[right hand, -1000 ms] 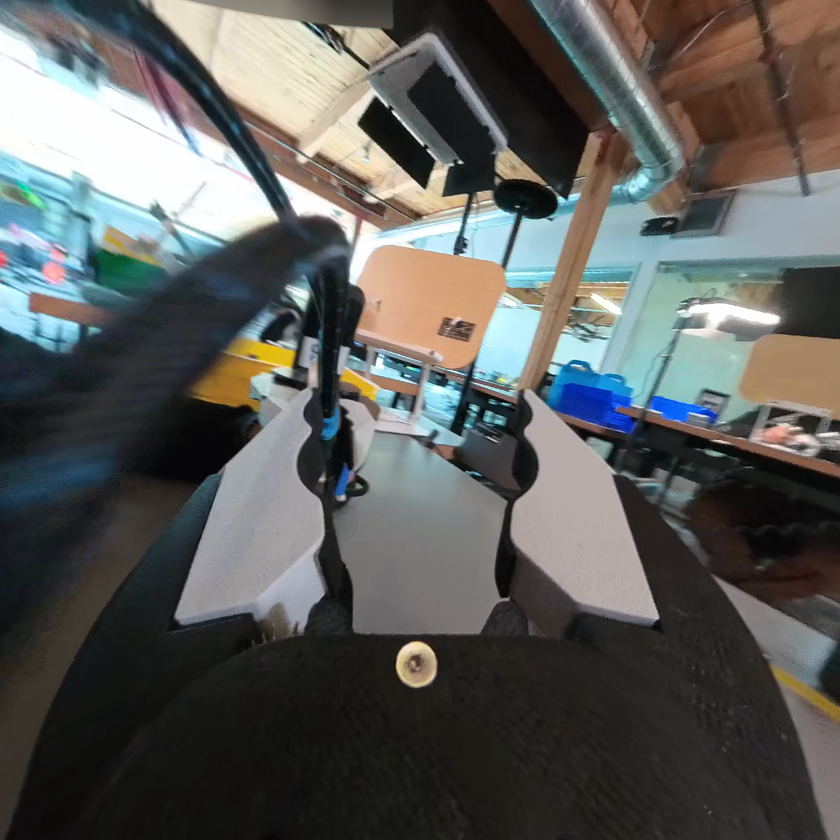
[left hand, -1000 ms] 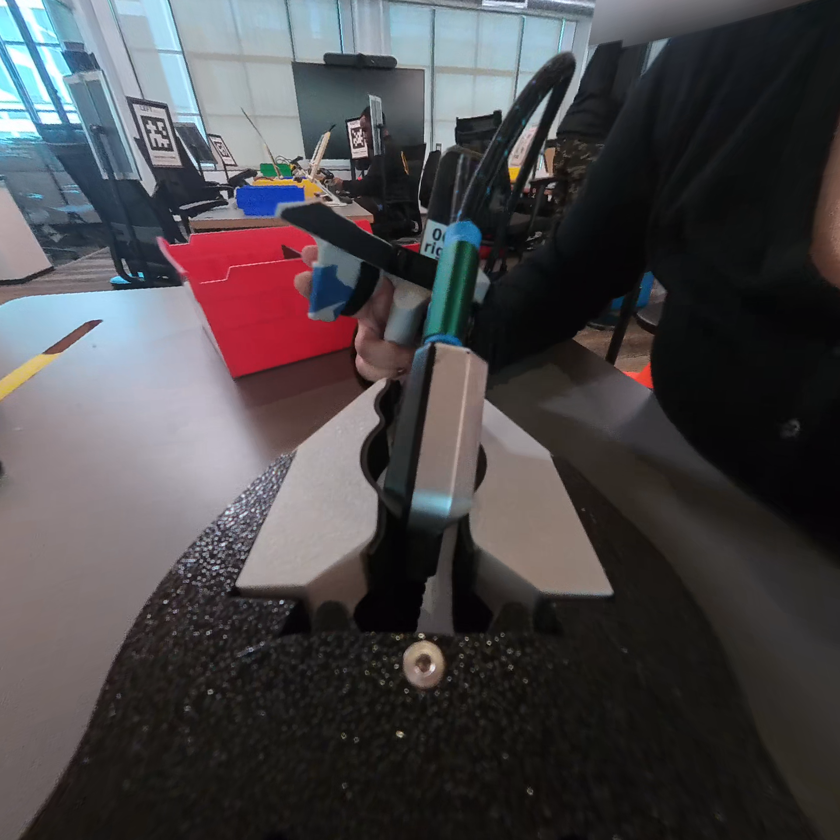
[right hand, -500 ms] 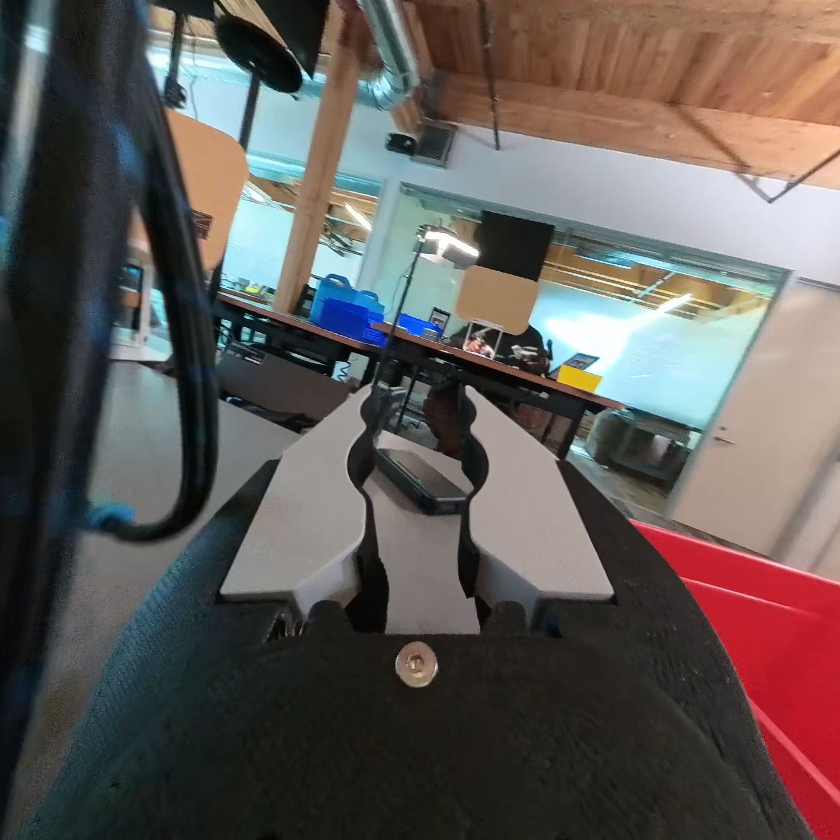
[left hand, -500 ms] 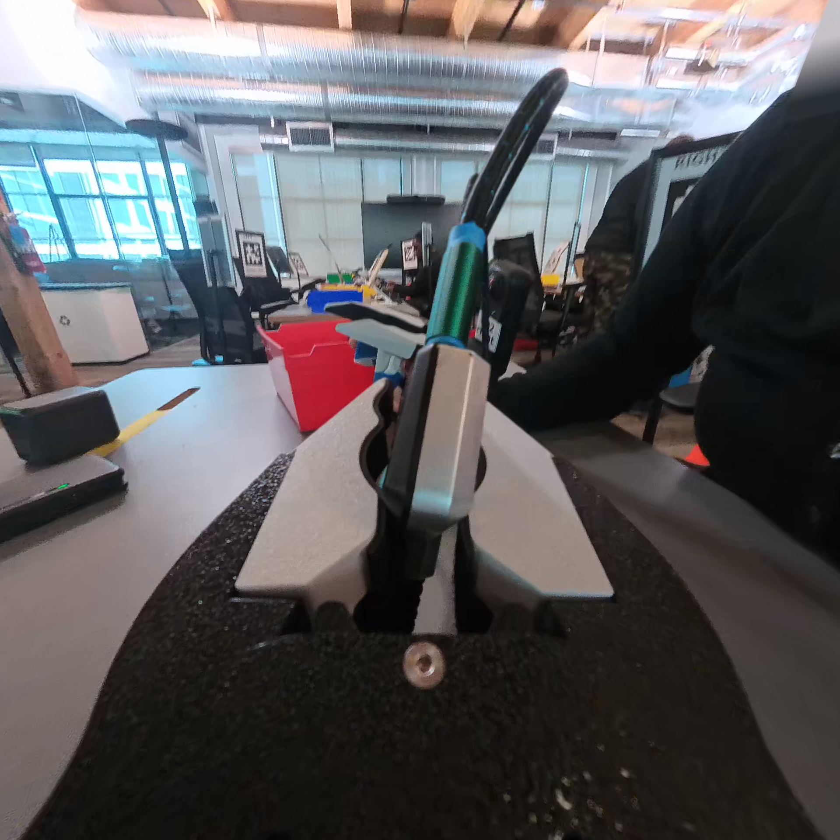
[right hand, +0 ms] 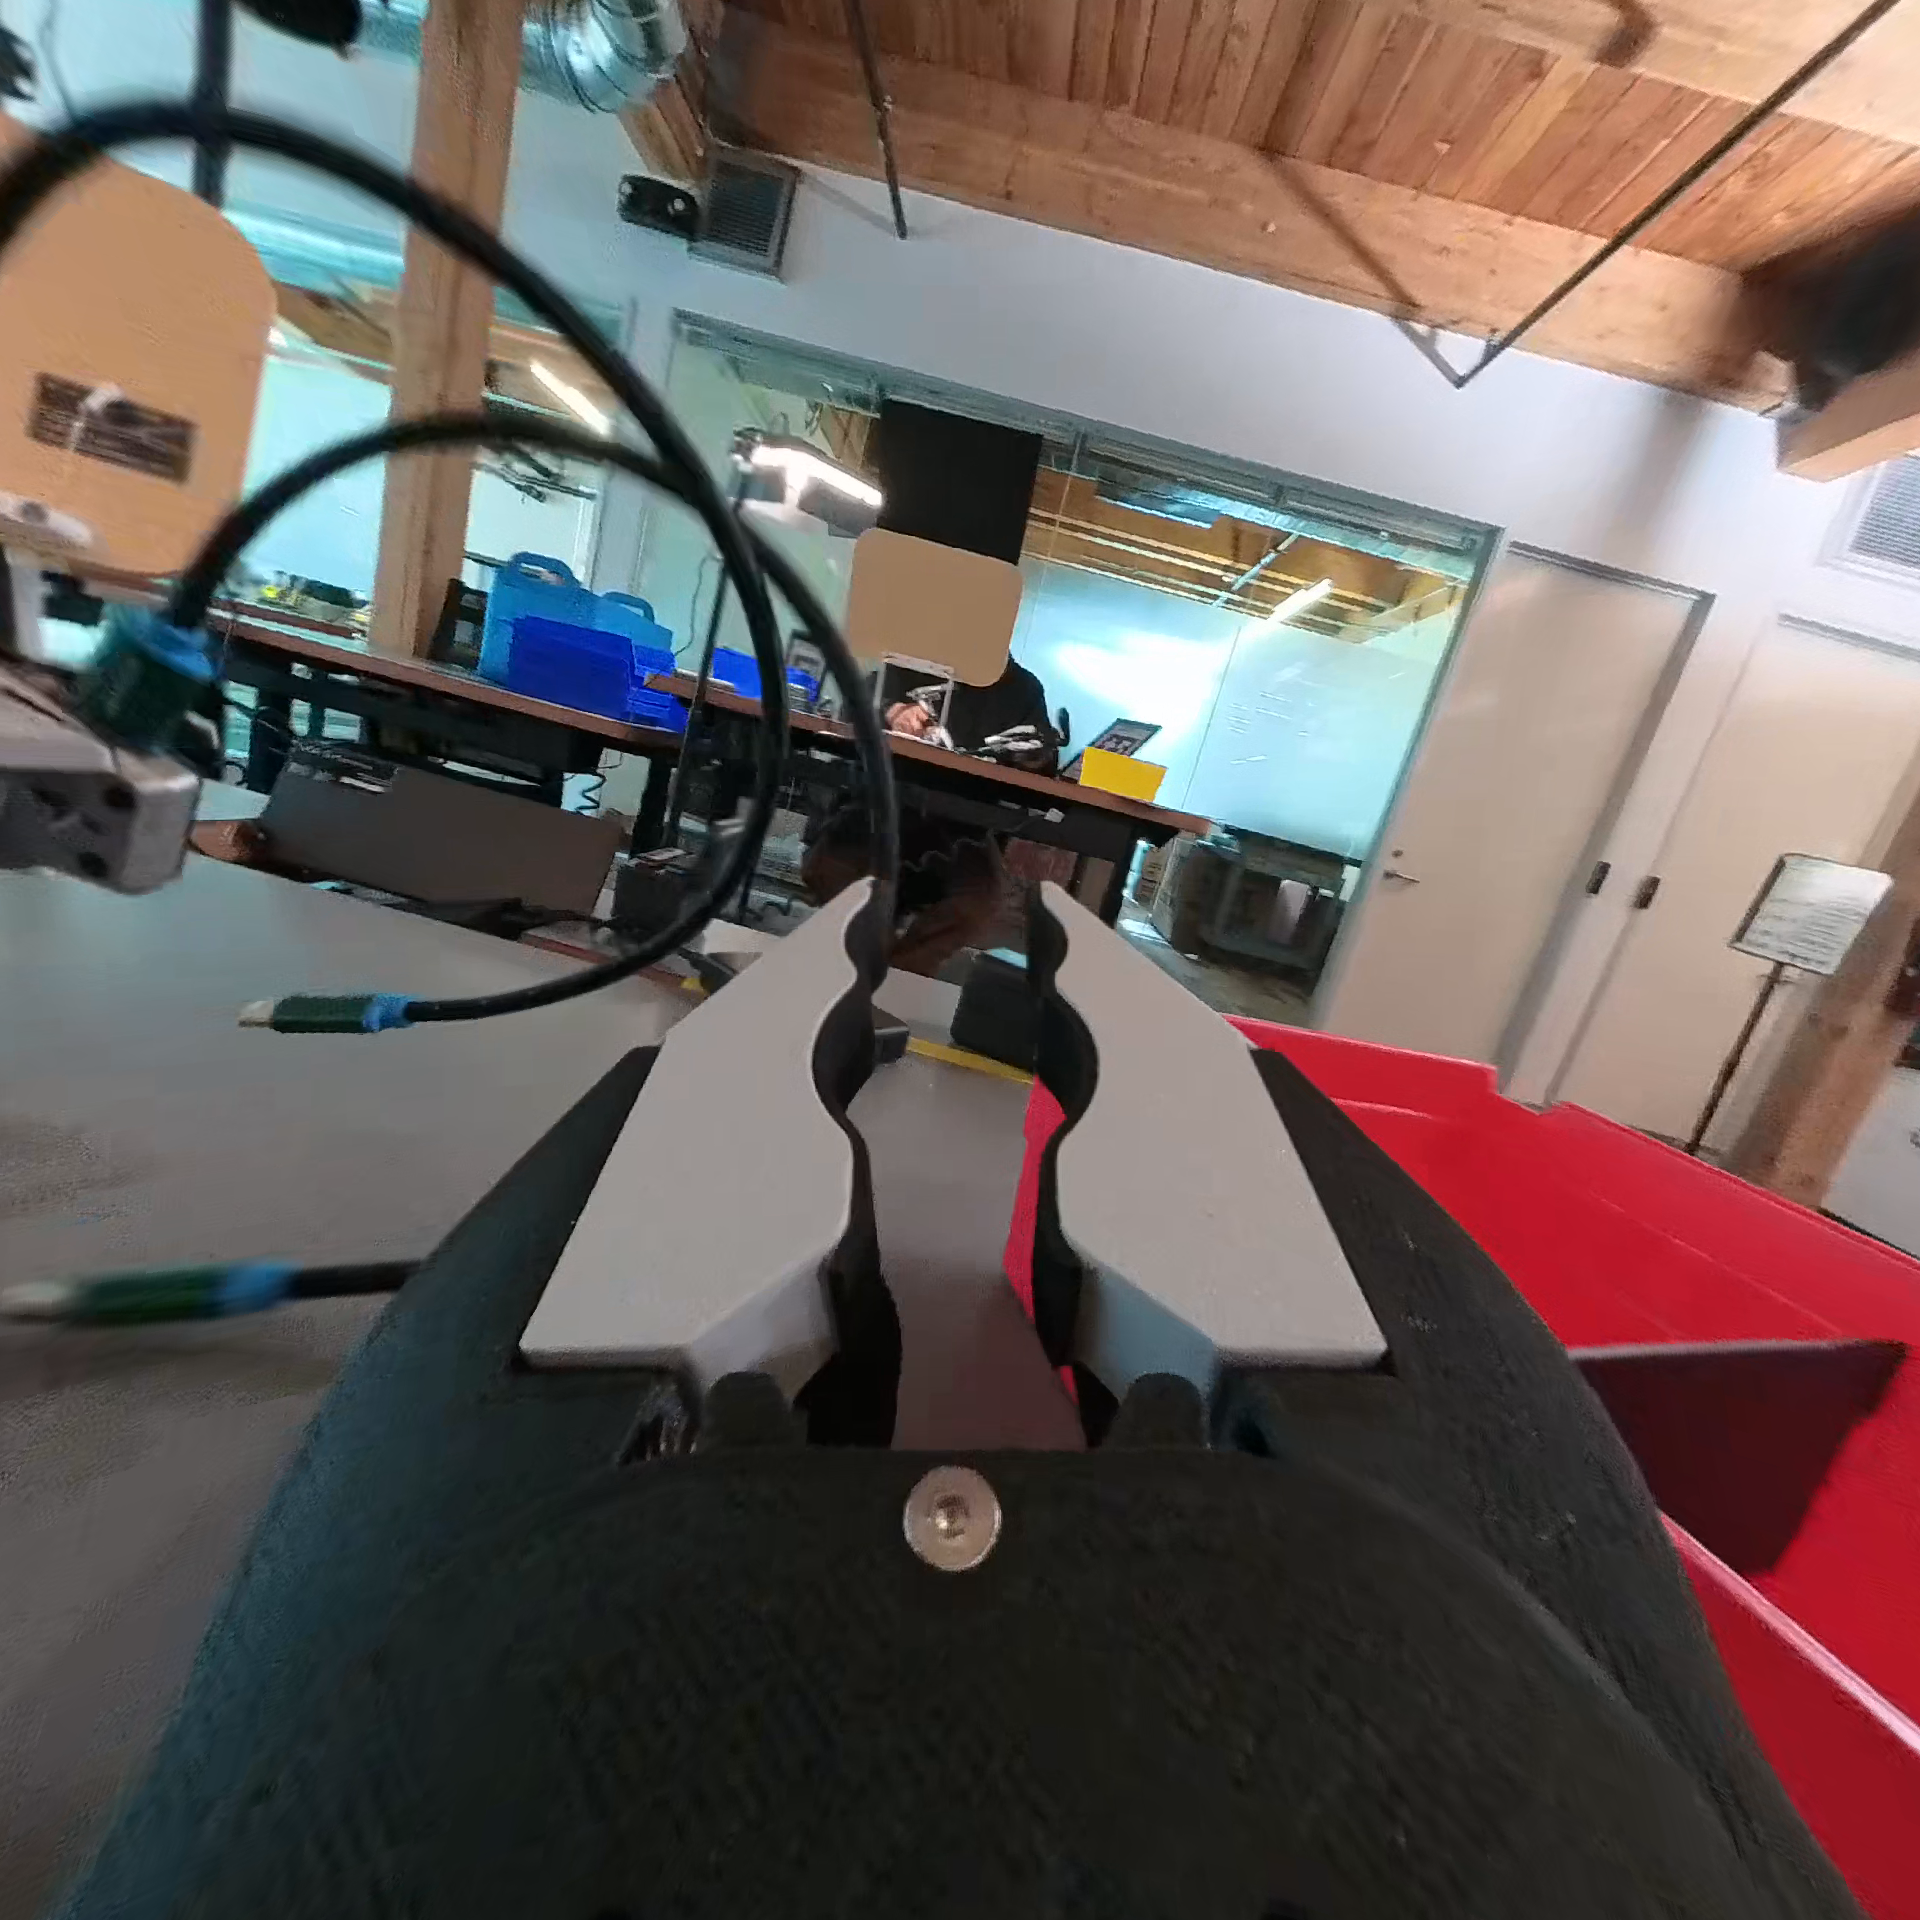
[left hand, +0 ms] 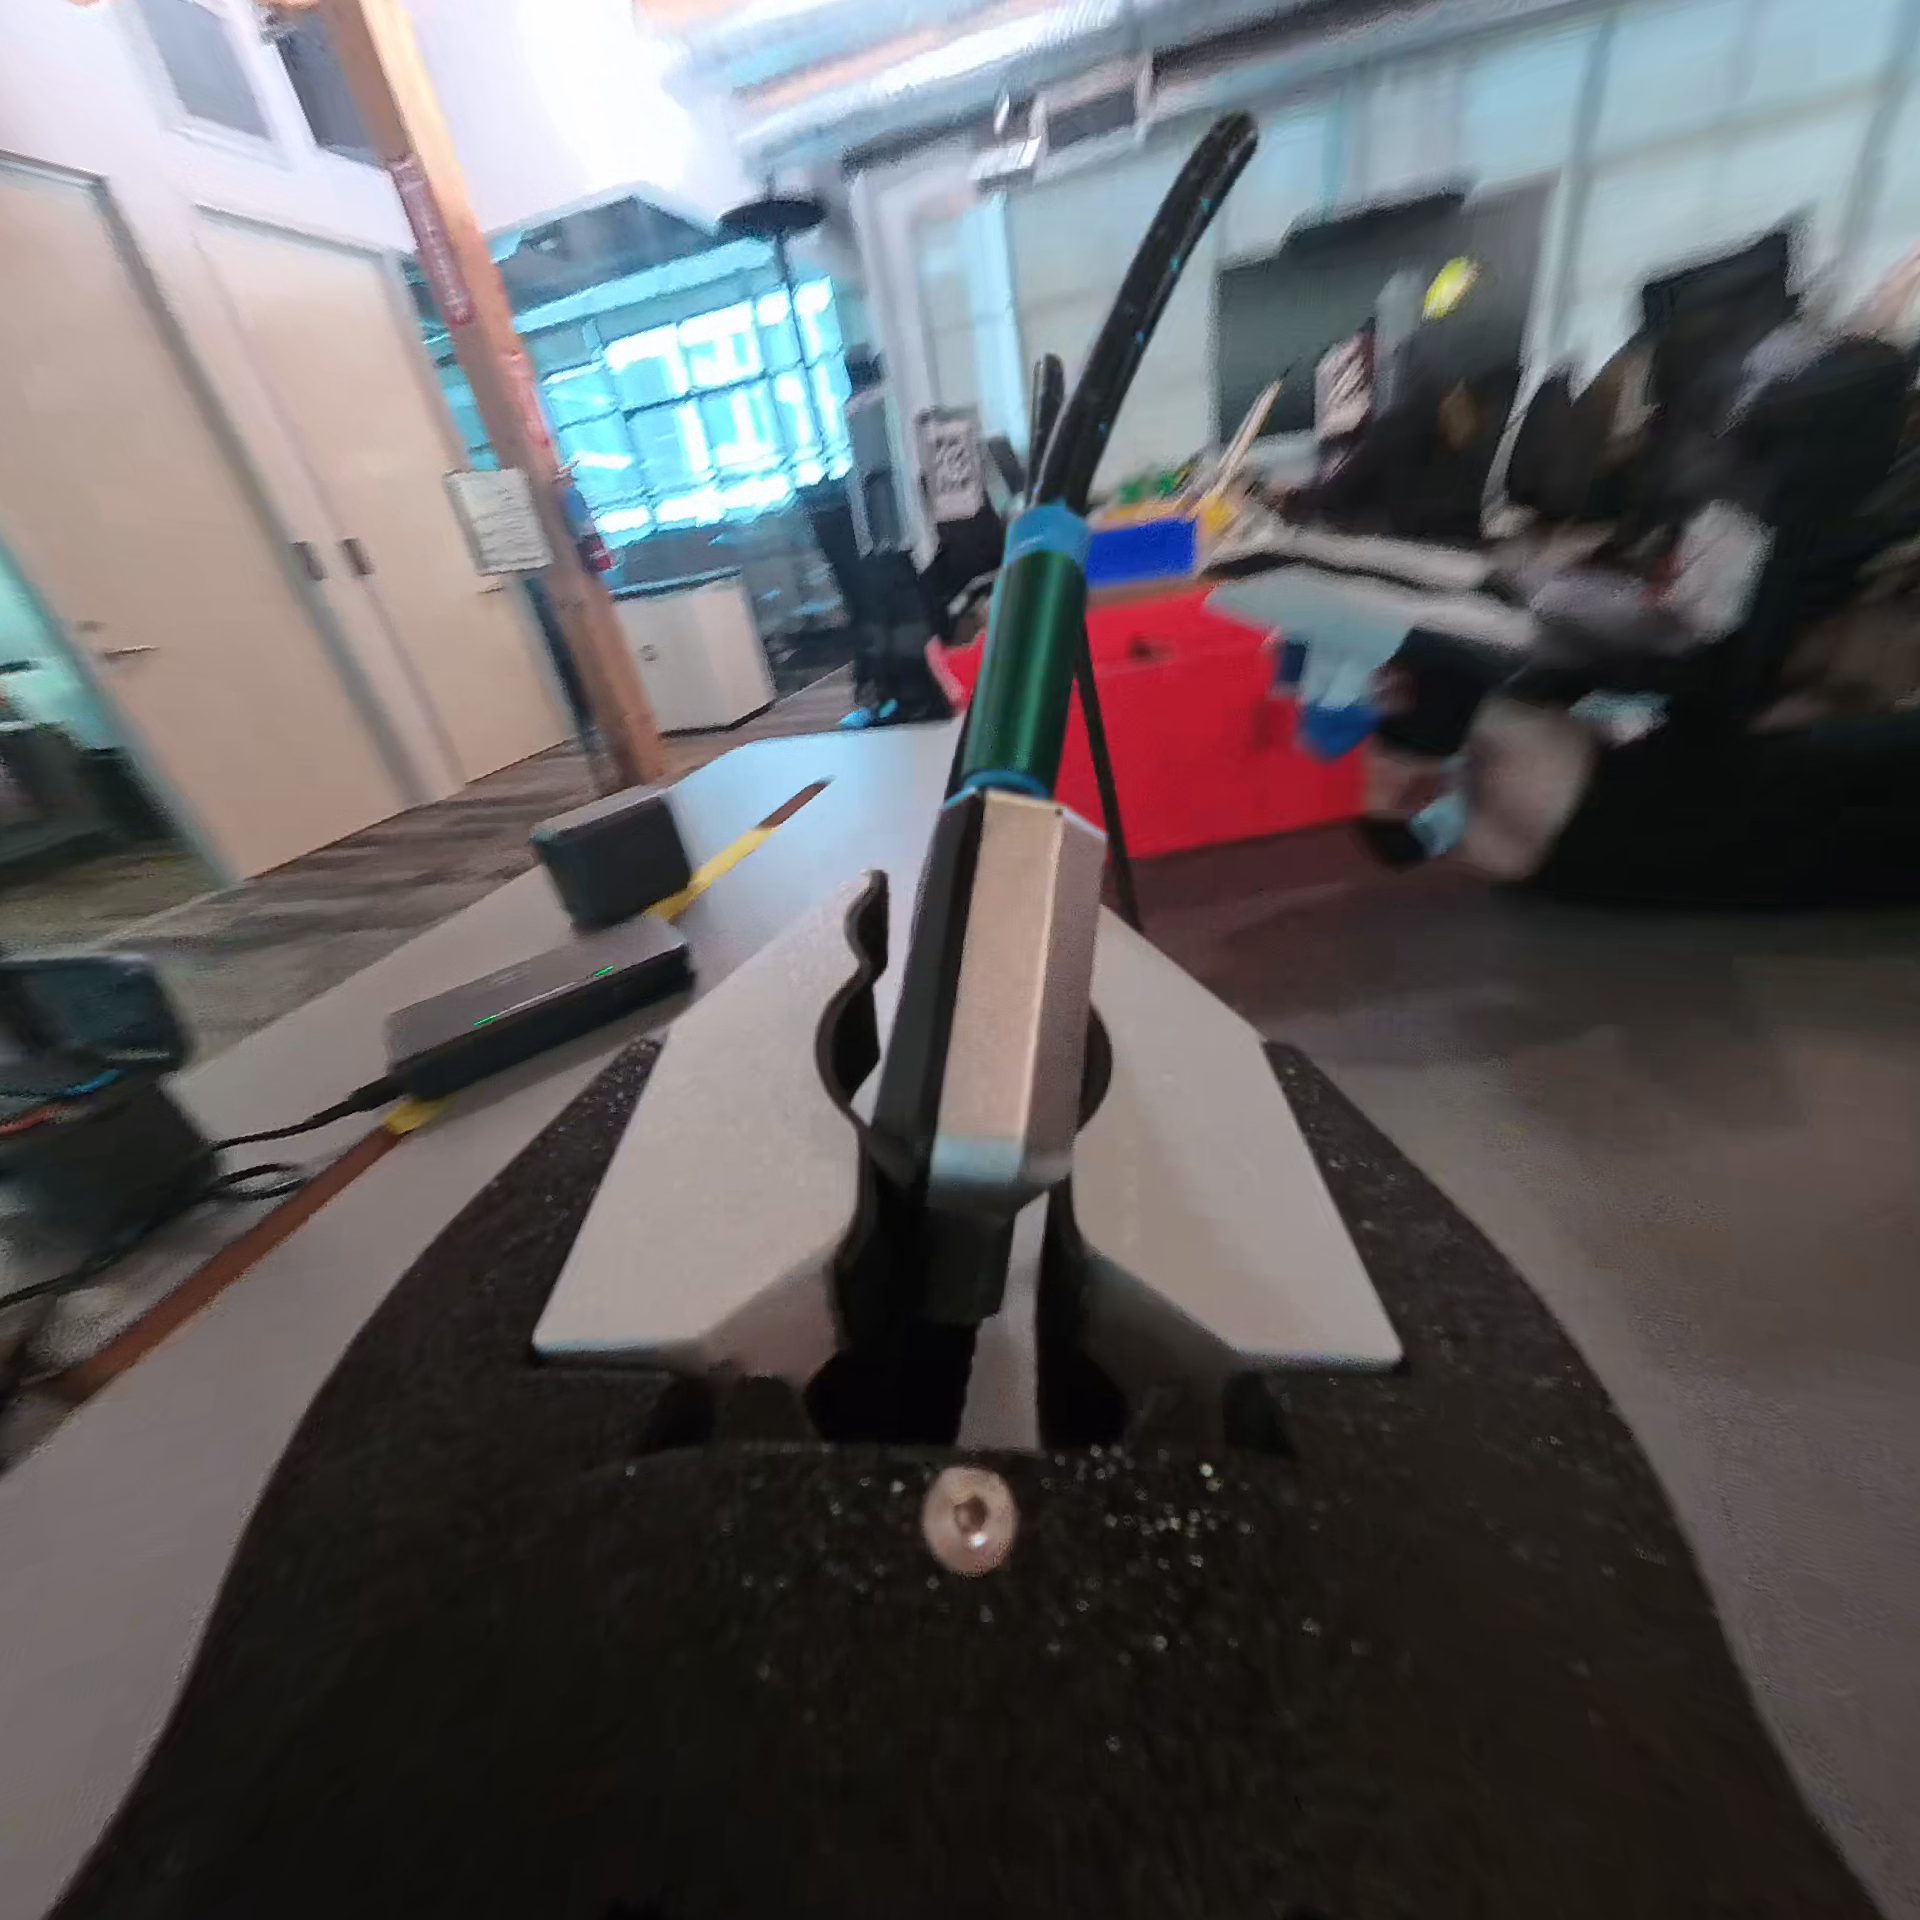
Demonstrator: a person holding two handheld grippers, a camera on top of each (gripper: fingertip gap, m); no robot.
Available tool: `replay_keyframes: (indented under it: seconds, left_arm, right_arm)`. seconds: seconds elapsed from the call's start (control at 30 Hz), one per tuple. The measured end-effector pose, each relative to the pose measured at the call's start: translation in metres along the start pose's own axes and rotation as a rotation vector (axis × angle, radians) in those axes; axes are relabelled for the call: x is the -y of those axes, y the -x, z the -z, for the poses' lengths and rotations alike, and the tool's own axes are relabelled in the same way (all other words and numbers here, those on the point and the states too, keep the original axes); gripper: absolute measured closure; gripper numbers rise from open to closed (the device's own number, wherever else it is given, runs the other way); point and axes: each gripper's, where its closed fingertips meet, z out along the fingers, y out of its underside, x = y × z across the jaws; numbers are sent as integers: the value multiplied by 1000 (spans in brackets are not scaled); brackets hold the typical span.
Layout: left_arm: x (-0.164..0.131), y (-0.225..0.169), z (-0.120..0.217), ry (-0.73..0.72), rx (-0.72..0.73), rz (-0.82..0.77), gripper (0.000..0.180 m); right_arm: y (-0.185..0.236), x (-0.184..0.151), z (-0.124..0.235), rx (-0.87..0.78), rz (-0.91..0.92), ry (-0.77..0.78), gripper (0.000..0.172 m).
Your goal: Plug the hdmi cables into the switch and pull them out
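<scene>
My left gripper point(left hand: 987, 914) is shut on an HDMI plug point(left hand: 1013, 987) with a silver body, a green sleeve point(left hand: 1023, 665) and a black cable point(left hand: 1153, 281) that arcs upward. The black switch point(left hand: 540, 997), flat with green lights, lies on the table ahead to the left. My right gripper point(right hand: 956, 904) is open with a narrow gap and nothing between its pads. In the right wrist view the left gripper point(right hand: 94, 800) shows at the far left, and cable loops point(right hand: 748, 623) hang from it. One loose green plug point(right hand: 312, 1013) lies on the table and another, blurred point(right hand: 156, 1294), is nearer.
A red bin point(right hand: 1558, 1247) stands right of my right gripper and also shows in the left wrist view point(left hand: 1195, 748). A small black box point(left hand: 613, 852) sits behind the switch, by a yellow tape strip point(left hand: 717, 862). The right gripper and its hand point(left hand: 1351, 665) are blurred. The tips of one gripper are about 20 centimetres away from the tips of the other.
The right jaws narrowed from wide open to a small gap with nothing between them, and that view swung right toward the red bin. The left gripper swung left with the plug still in its grasp.
</scene>
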Motion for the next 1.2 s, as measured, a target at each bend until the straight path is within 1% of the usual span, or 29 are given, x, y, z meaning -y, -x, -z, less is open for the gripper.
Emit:
replay_keyframes:
  seconds: [0.07, 0.13, 0.3, 0.37, 0.4, 0.43, 0.47, 0.5, 0.57, 0.63, 0.7, 0.8, 0.83, 0.93, 0.97, 1.0, 1.07, 1.2]
  left_arm:
    - [-16, 2, -7, 122, 76, -131, 153]
    - [-30, 2, -13, 220, 121, -254, 153]
    - [-60, -5, -20, 423, 138, -497, 152]
    - [-64, 3, -20, 502, 225, -618, 147]
    - [-66, 5, -20, 543, 262, -675, 142]
    - [-65, 2, -23, 551, 281, -707, 134]
    - [-59, -4, -26, 524, 292, -700, 130]
    - [-54, -11, -29, 492, 303, -657, 123]
    - [-50, -19, -28, 493, 350, -590, 103]
    - [-38, -27, -22, 453, 405, -611, 90]
    - [-30, -35, -12, 427, 435, -617, 90]
    - [-17, -46, 3, 344, 449, -549, 85]
    - [-9, -49, 8, 280, 453, -511, 85]
    - [25, -67, 20, -1, 347, -378, 85]
    - [32, -66, 26, -54, 348, -346, 84]
    - [35, -61, 32, -80, 359, -313, 85]
    - [36, -52, 43, -100, 381, -248, 86]
    - [39, -46, 58, -122, 402, -216, 95]
  right_arm:
    - [0, 3, 8, -9, 12, 0, 147]
    - [8, 9, 12, 17, 47, -21, 146]
    - [53, 11, 12, 163, 227, -36, 143]
    - [71, 9, 12, 219, 298, -42, 141]
    - [78, 7, 12, 242, 335, -41, 141]
    - [83, 5, 11, 260, 365, -37, 141]
    - [86, 2, 11, 272, 387, -32, 140]
    - [88, 1, 11, 278, 400, -27, 140]
    - [87, -1, 12, 273, 414, -17, 139]
    - [82, -1, 12, 257, 405, -11, 139]
    - [78, -2, 12, 247, 383, -3, 138]
    - [79, -3, 12, 256, 378, 1, 134]
    - [81, -3, 12, 266, 380, 3, 132]
    - [91, -9, 15, 315, 383, 33, 125]
    - [95, -13, 15, 336, 378, 57, 122]
    - [98, -15, 16, 351, 369, 75, 117]
    - [104, -15, 18, 373, 342, 92, 115]
    - [120, -18, 22, 417, 332, 125, 113]
